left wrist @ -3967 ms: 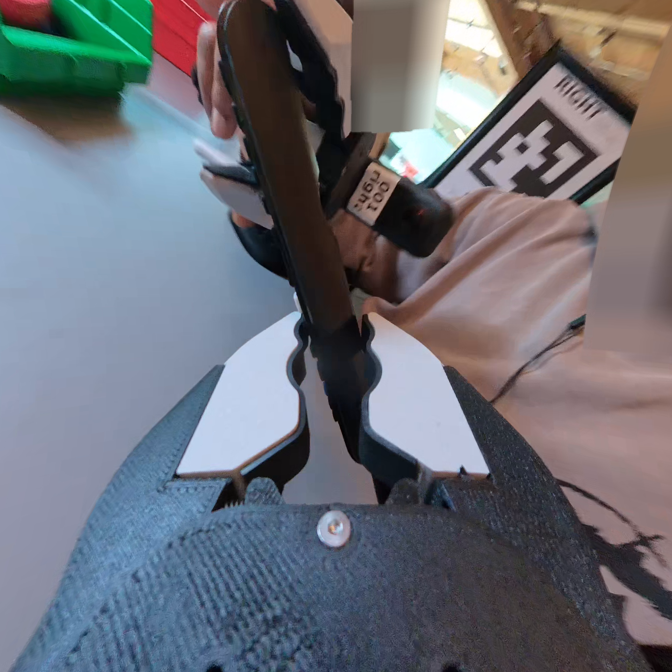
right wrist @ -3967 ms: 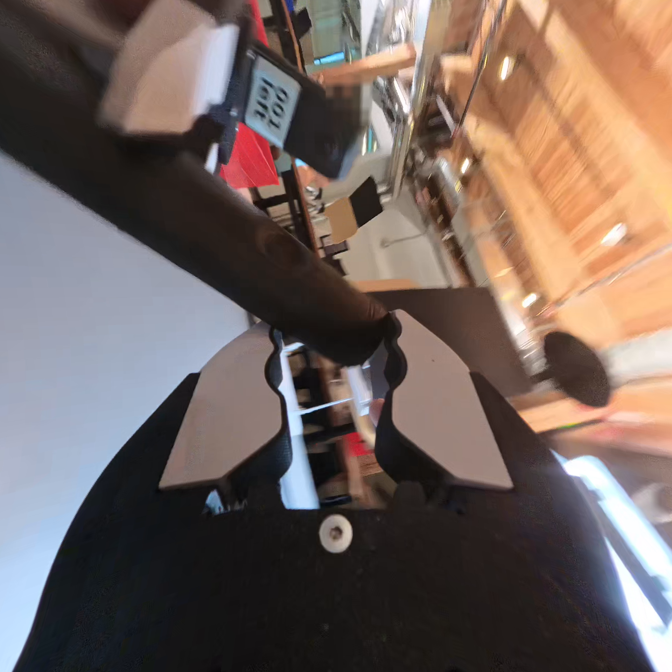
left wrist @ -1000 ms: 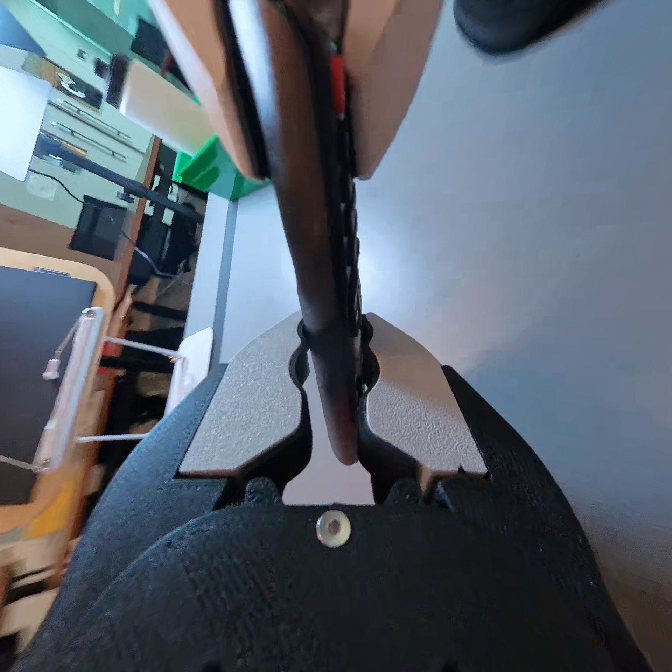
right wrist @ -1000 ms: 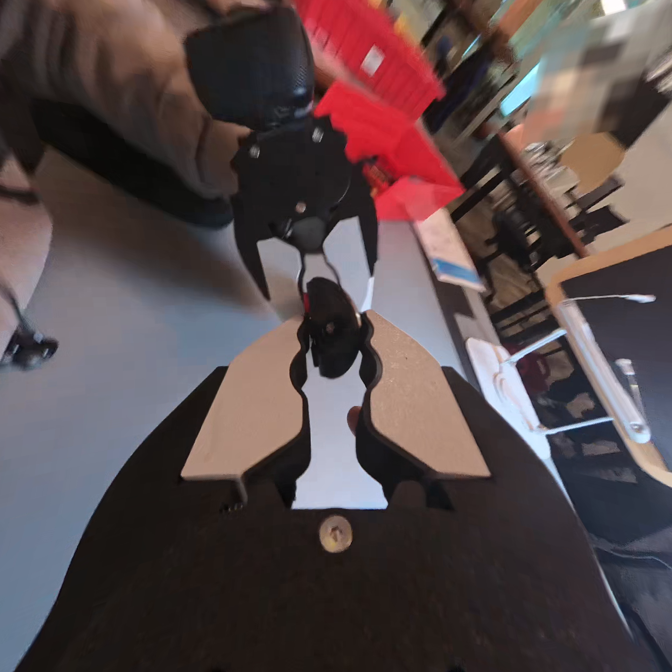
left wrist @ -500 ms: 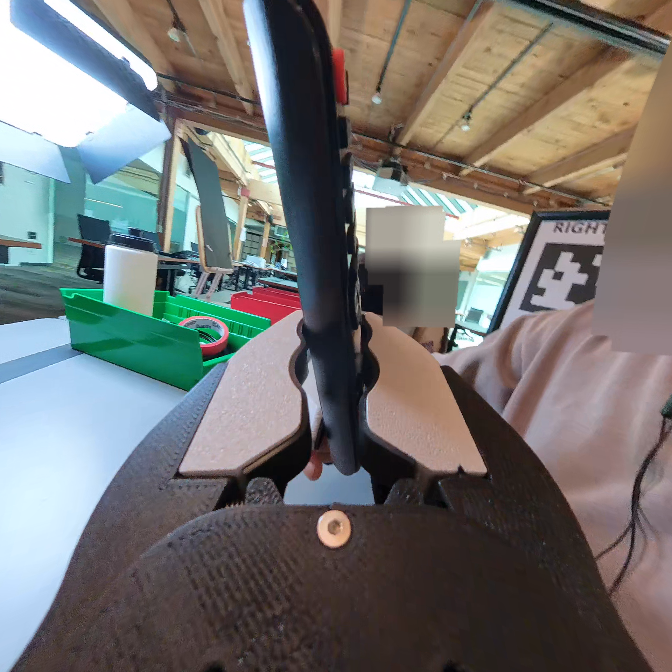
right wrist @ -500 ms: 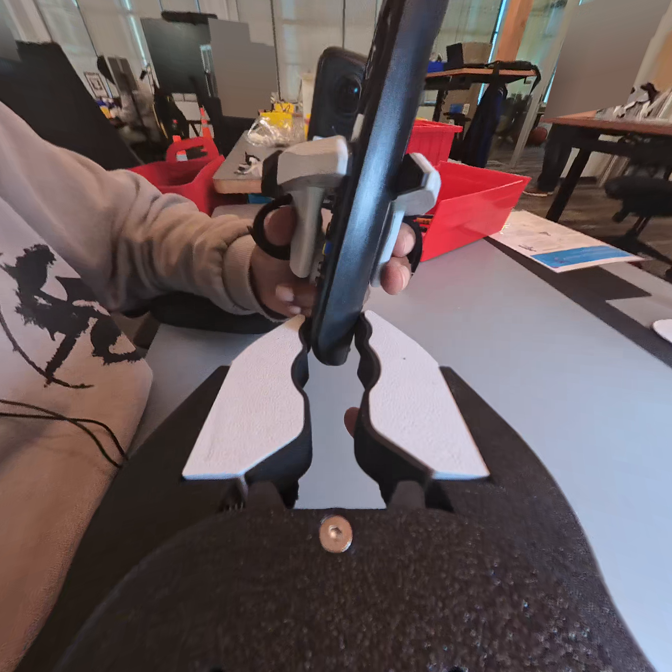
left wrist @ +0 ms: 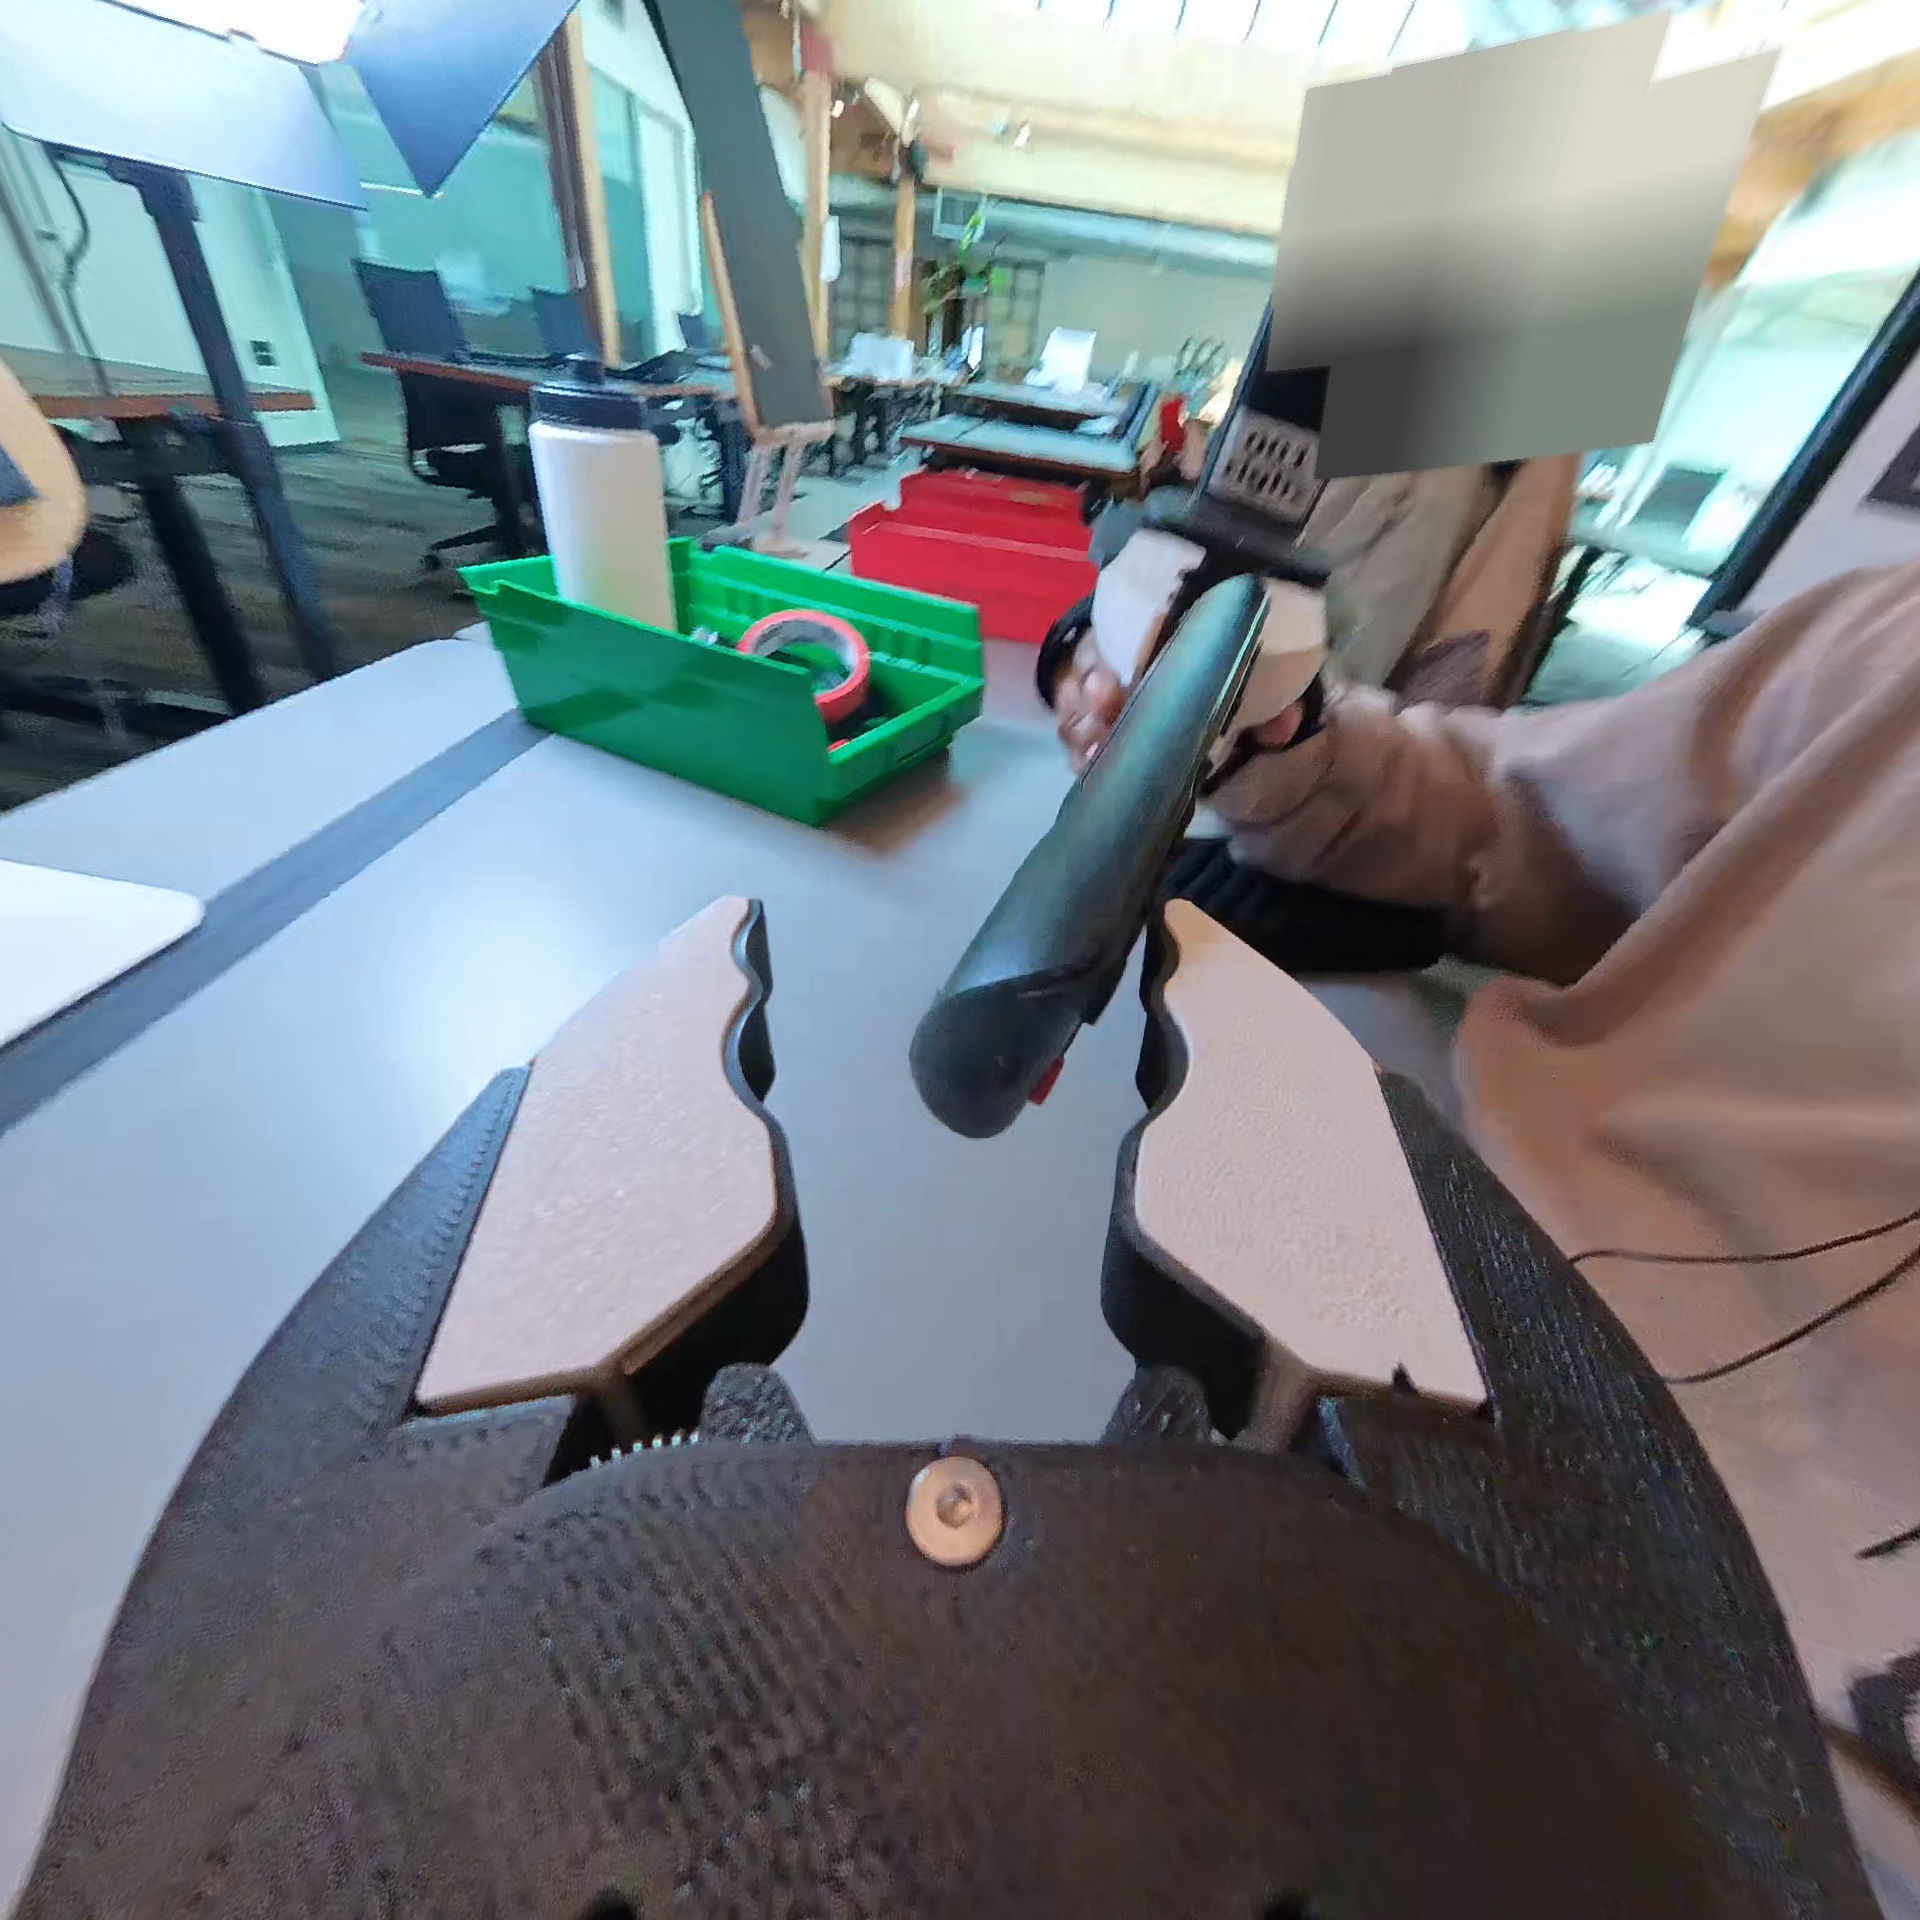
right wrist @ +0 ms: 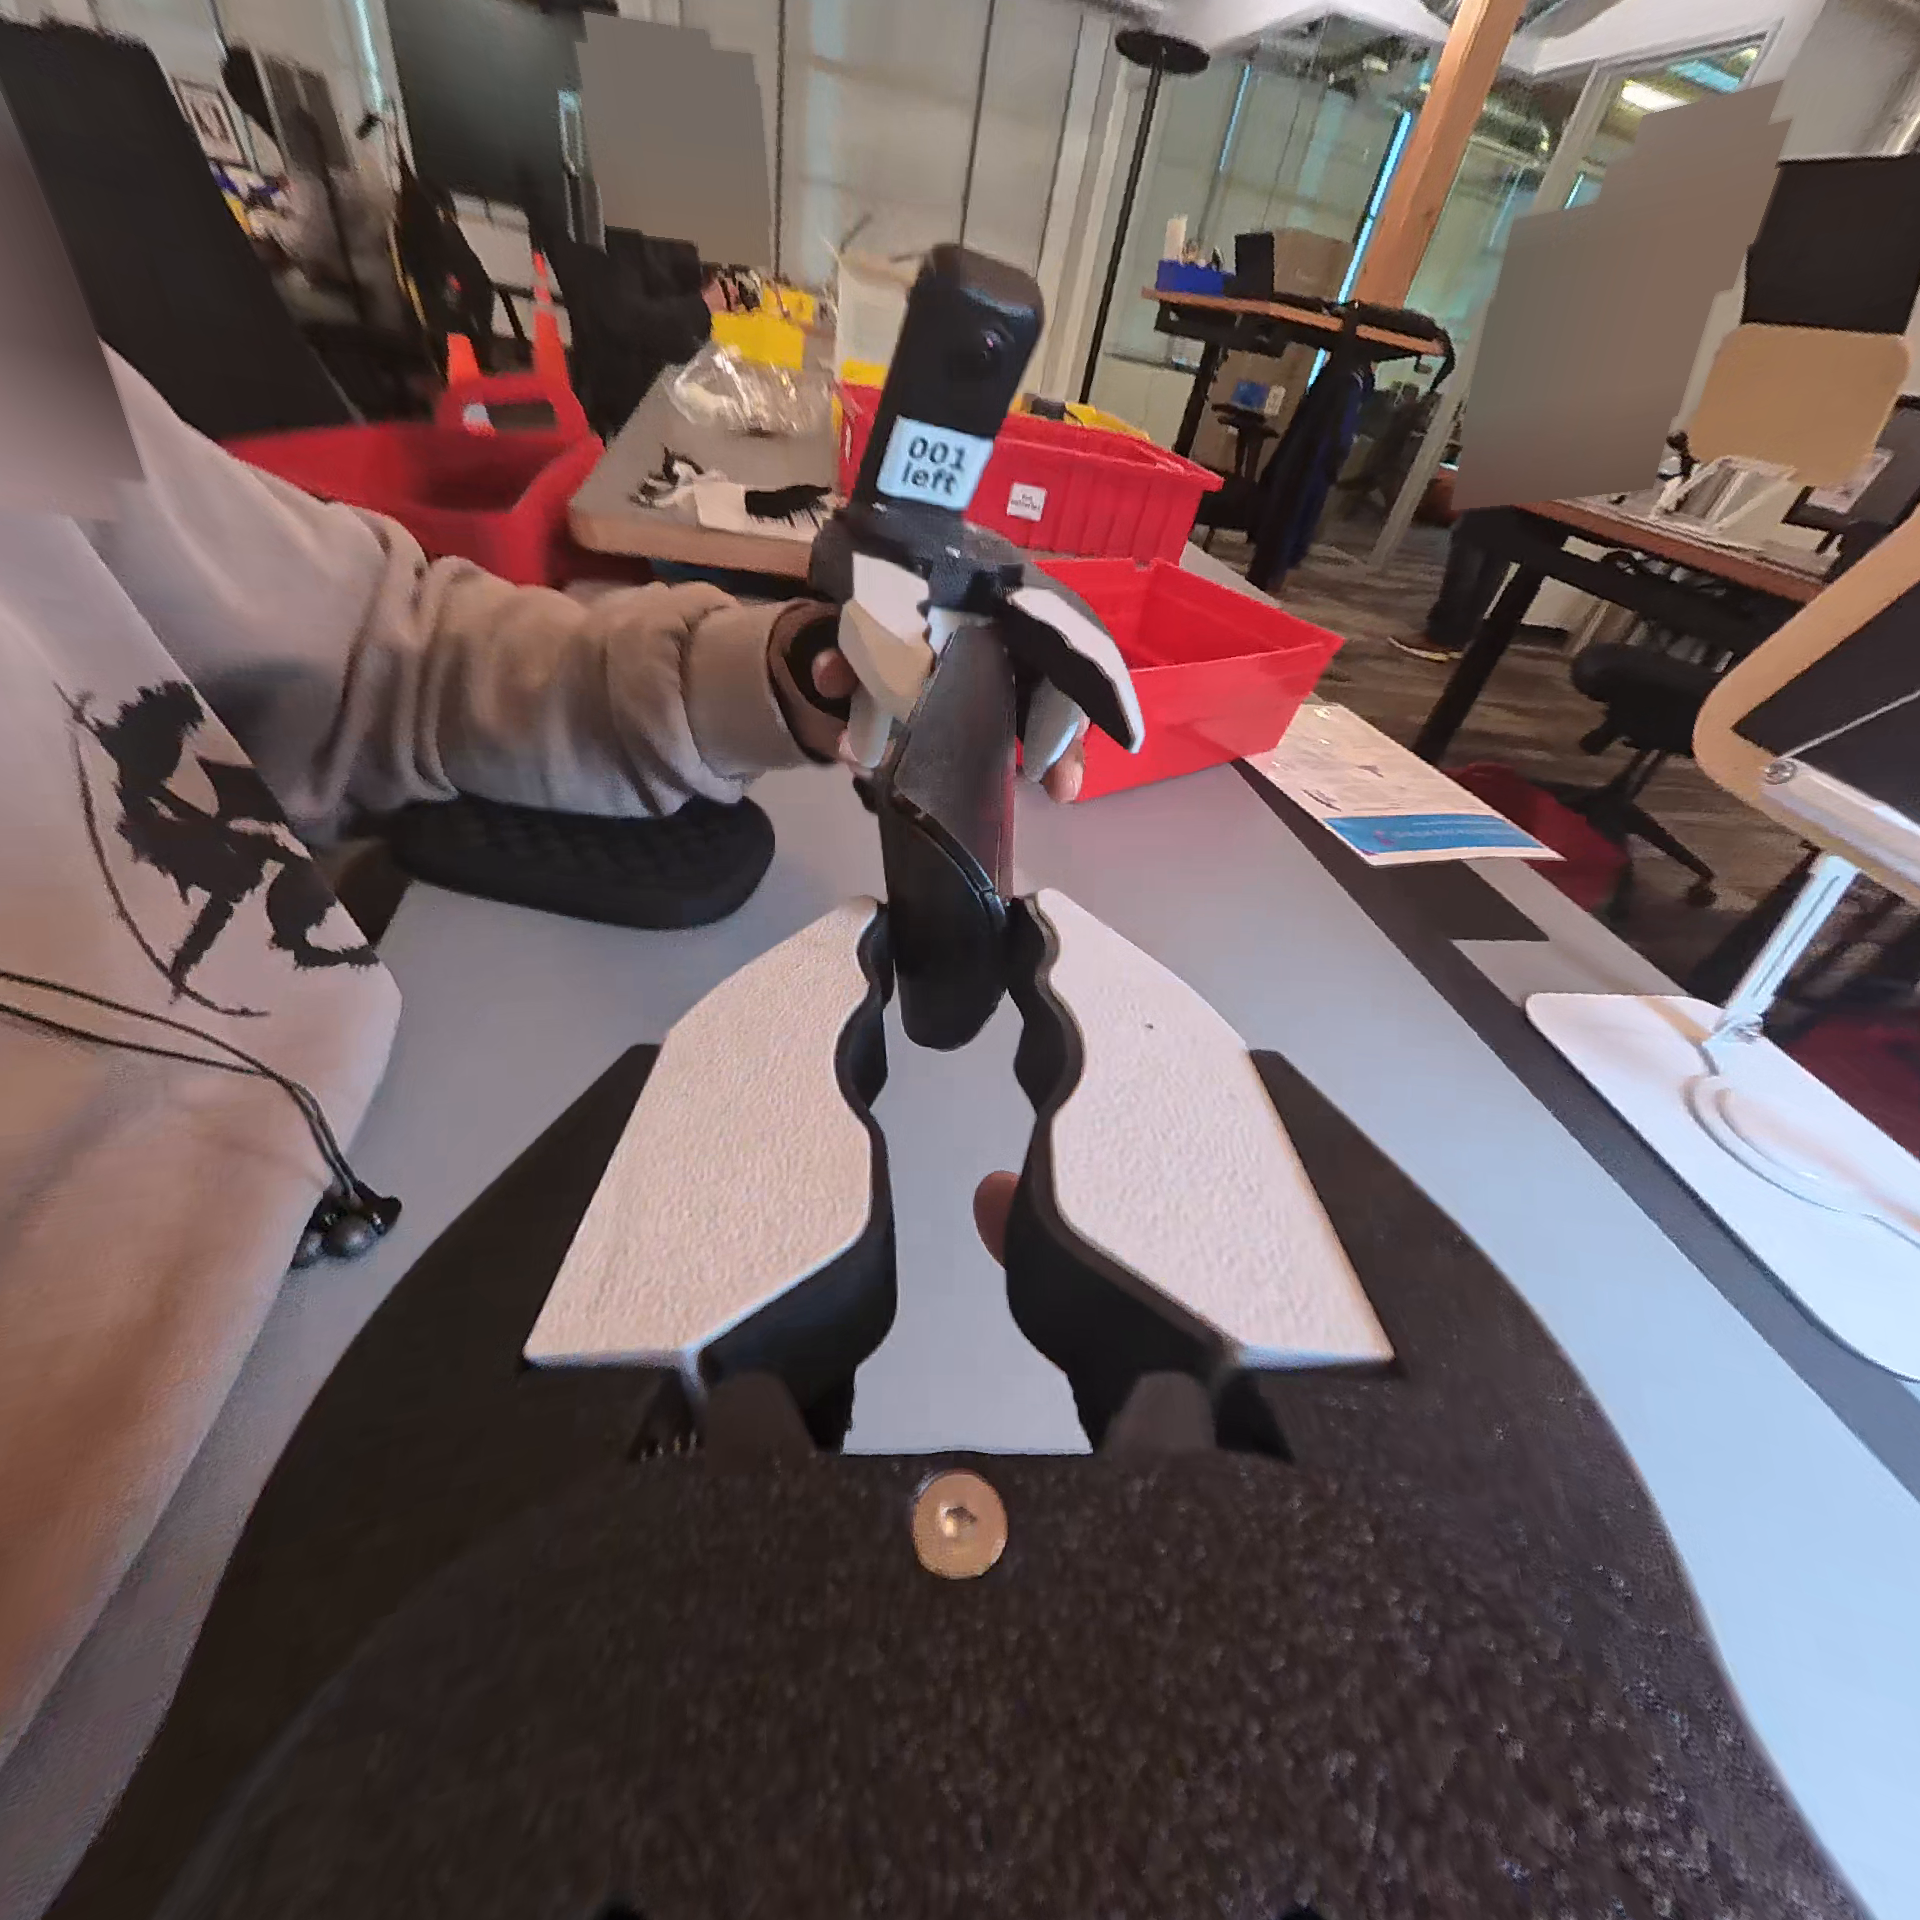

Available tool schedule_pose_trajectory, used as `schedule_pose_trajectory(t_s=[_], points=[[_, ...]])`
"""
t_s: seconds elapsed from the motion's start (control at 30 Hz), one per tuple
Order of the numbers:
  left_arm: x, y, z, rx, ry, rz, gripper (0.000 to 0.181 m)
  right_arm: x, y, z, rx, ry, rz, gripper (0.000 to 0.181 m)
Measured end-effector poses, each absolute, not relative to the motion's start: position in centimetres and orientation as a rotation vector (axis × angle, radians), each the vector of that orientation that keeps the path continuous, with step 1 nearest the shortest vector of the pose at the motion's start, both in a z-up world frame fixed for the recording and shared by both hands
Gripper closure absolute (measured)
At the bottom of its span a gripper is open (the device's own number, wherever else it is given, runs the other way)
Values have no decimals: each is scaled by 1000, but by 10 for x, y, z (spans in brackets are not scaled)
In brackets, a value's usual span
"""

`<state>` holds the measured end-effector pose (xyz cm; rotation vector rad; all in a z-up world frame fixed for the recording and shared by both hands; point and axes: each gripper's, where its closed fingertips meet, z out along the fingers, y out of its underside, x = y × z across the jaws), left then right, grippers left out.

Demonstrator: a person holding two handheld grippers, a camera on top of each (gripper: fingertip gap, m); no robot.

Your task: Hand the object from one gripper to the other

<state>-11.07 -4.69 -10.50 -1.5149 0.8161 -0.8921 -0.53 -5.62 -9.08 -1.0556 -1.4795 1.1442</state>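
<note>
Black and slim, the object (right wrist: pixel 951 894) is clamped at one end between the right gripper (right wrist: pixel 956 935) fingertips, above the grey table (left wrist: pixel 312 1018). Its other end lies free between the spread fingers of the left gripper (left wrist: pixel 951 925), touching neither. The left gripper is best drawn straight back, and the right grip kept firm.

left tongs (left wrist: pixel 951 1023): rough, grainy pale plates on matt black textured plastic; a bright metal screw (left wrist: pixel 954 1509) in the body.
right tongs (right wrist: pixel 954 961): the same pebbled white plates, coarse black plastic shell.
remote control (left wrist: pixel 1091 873): smooth black plastic, slight sheen.
tabletop (left wrist: pixel 312 1039): smooth matt grey.
green bin (left wrist: pixel 727 707): glossy moulded plastic.
red bin (right wrist: pixel 1195 644): glossy plastic.
sleeve (right wrist: pixel 468 665): soft beige cloth.
bottle (left wrist: pixel 603 509): smooth white, satin.
leaflet (right wrist: pixel 1392 800): paper.
</note>
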Motion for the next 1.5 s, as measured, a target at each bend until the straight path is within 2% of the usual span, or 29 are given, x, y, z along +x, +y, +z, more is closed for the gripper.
schedule_pose_trajectory(t_s=[0.1,0.3,0.43,0.47,0.5,0.63,0.7,0.8,0.9,0.97,1.03,1.2,1.33,1.5], points=[[-100,-49,-122,-1582,963,-670,114,-6,-59,-97,-1061,-1549,1070,161],[-86,-48,-164,-1600,1307,-43,129,-14,-63,-133,-1110,-1738,741,160],[-64,-55,-193,-1582,1469,33,136,-27,-84,-138,-1073,-1774,748,160],[-59,-57,-197,-1561,1494,42,141,-29,-88,-136,-1052,-1770,750,160],[-56,-57,-197,-1543,1499,50,153,-30,-90,-133,-1022,-1761,727,160],[-46,-61,-166,-1510,1335,-231,156,-28,-88,-95,-879,-1516,758,154],[-42,-67,-136,-1469,1146,-536,156,-23,-81,-83,-944,-1439,901,134],[-47,-73,-89,-1332,836,-950,156,-27,-72,-97,-1079,-1418,1108,121],[-51,-75,-67,-1203,629,-1196,156,-45,-82,-126,-1196,-1420,1291,113],[-48,-75,-69,-1176,551,-1268,156,-58,-97,-134,-1196,-1367,1392,120],[-41,-77,-76,-1177,587,-1253,155,-65,-102,-137,-1166,-1334,1367,155],[-51,-72,-82,-1299,694,-1143,153,-53,-83,-123,-1225,-1325,1427,158],[-96,-46,-96,-1459,724,-913,122,-34,-57,-133,-1300,-1472,1224,159],[-111,-42,-124,-1587,951,-596,122,-20,-41,-142,-1306,-1626,867,160]])
